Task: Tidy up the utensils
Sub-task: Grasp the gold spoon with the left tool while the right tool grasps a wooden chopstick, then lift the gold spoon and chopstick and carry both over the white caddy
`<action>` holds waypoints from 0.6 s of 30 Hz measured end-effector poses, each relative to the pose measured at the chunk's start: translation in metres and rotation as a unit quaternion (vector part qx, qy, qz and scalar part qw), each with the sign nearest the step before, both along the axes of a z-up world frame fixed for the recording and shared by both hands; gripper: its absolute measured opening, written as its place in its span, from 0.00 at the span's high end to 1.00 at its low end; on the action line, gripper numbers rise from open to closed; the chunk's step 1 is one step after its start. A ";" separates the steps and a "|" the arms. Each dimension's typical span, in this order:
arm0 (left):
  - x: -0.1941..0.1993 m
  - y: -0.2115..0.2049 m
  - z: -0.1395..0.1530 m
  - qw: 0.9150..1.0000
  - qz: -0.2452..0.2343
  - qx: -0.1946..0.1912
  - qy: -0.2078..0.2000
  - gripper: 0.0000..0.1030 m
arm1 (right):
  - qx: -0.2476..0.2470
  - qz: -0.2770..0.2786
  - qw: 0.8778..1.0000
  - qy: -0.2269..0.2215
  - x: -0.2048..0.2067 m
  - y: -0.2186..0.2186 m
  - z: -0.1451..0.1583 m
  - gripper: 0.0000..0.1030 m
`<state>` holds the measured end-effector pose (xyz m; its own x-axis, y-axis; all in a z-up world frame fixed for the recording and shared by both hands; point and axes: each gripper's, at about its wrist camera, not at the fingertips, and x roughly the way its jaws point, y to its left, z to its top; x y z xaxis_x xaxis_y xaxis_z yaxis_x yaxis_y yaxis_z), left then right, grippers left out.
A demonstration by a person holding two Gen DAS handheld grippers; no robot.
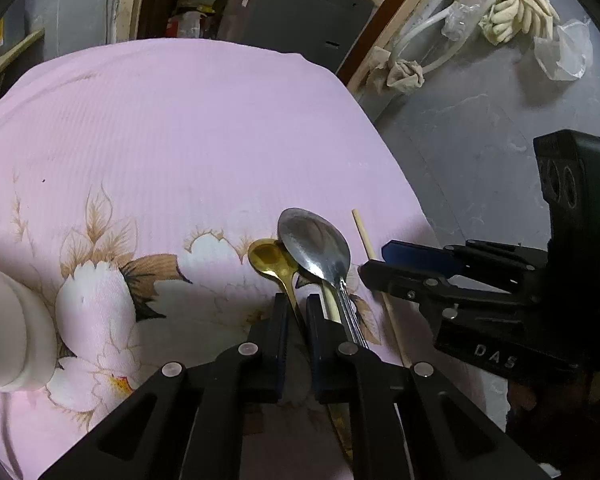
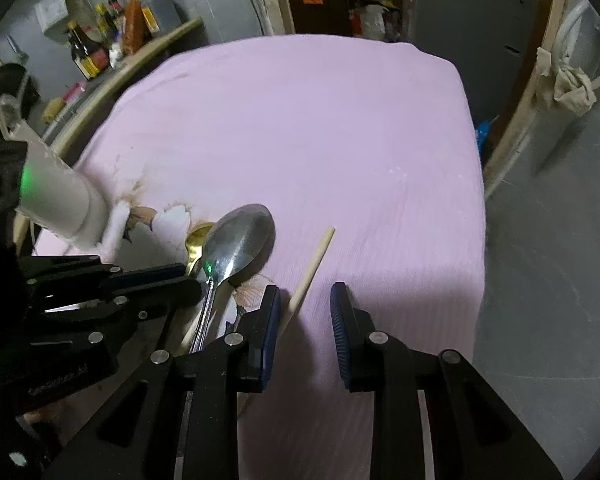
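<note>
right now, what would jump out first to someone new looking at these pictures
The big silver spoon lies on the pink flowered cloth, its bowl overlapping a smaller gold spoon. The left tongs are nearly shut around the gold spoon's handle. A lone wooden chopstick lies beside the spoons, by the open right tongs.
</note>
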<state>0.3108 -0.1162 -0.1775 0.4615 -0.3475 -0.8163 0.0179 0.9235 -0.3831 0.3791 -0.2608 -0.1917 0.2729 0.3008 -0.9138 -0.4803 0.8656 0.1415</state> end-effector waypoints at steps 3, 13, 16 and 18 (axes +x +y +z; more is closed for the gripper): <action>0.004 0.000 0.001 1.000 0.005 0.003 0.021 0.93 | -0.013 -0.007 1.000 0.006 -0.001 0.005 0.001 0.89; -0.014 0.010 0.015 0.998 0.019 0.002 0.054 0.96 | 0.125 -0.080 0.987 0.053 -0.020 -0.021 0.017 0.96; -0.028 0.016 0.027 0.999 0.028 -0.005 0.031 0.96 | 0.156 -0.091 0.984 0.012 -0.039 -0.024 0.037 0.96; -0.043 0.022 0.037 0.999 0.035 -0.011 0.001 0.96 | 0.168 -0.096 0.981 -0.020 -0.051 -0.024 0.052 0.96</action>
<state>0.2674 -0.0946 -0.1402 0.4843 -0.3323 -0.8094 -0.0465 0.9140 -0.4031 0.3279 -0.2847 -0.1399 0.3878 0.5230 -0.7590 -0.3245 0.8482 0.4186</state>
